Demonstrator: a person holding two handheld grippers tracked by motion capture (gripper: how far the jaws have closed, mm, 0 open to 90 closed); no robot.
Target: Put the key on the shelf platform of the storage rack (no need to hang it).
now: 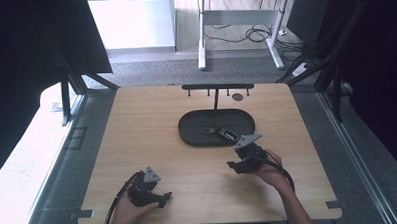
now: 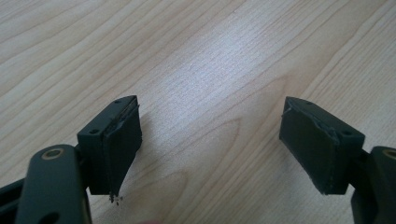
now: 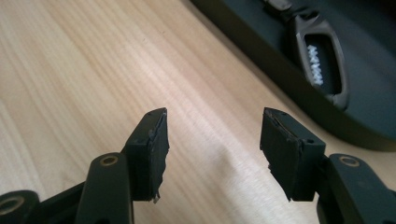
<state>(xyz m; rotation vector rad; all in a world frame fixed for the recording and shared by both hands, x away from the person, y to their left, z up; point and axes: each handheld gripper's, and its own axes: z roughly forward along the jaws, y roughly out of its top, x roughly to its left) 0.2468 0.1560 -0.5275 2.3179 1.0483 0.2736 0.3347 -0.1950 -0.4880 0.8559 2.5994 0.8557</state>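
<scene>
Left gripper [image 1: 157, 196], at seven o'clock on the table [image 1: 137, 124], is spread wide over bare wood, holding nothing. Right gripper [image 1: 237, 165], at five o'clock, is partly spread and empty, just beside the black tray [image 1: 190, 135]. Inside the tray lies a key fob [image 3: 322, 65]: probably light, rigid and smooth, best pinched across its narrow sides.

High view: overhead from person's side, looking forward-down over whole table [image 1: 137, 124]. Both gripper views: low, close over wood, peering along own jaws. Right gripper view shares black tray [image 3: 299, 70] with high view [image 1: 187, 130].
</scene>
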